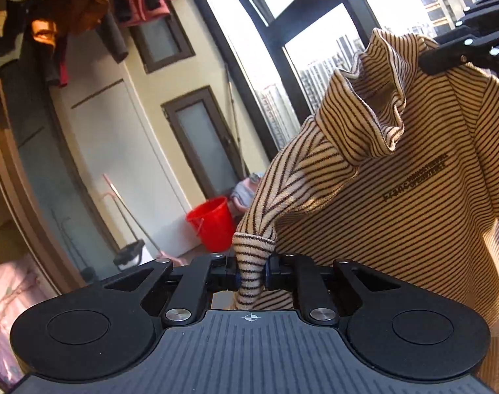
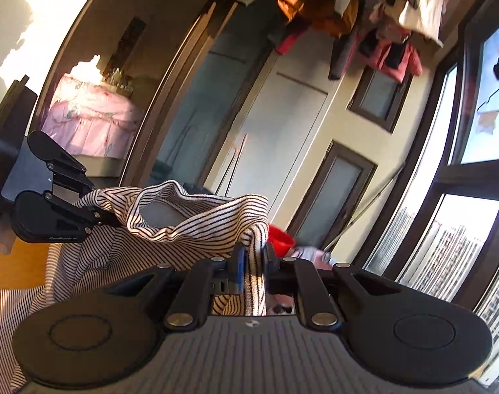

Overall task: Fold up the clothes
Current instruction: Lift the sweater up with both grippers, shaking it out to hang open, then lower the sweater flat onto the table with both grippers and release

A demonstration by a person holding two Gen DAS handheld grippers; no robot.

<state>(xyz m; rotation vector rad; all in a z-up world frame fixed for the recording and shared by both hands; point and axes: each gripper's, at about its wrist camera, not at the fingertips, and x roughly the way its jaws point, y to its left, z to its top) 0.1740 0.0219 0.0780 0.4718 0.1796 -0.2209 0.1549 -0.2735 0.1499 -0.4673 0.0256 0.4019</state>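
My left gripper (image 1: 252, 271) is clamped on a bunched bit of the striped shirt (image 1: 397, 180), apparently a shoulder, and my right gripper (image 2: 255, 267) is pinched on the opposite shoulder. The shirt hangs in the air between them, collar slack, printed chest facing the left camera, with no surface under it that I can see. I judge the folding barely begun: the garment is lifted and spread, no fold made, and laying it flat is all left. Beyond it a red bucket (image 1: 213, 223) stands near the window (image 1: 315, 62), with hanging clothes (image 2: 393, 55) overhead.
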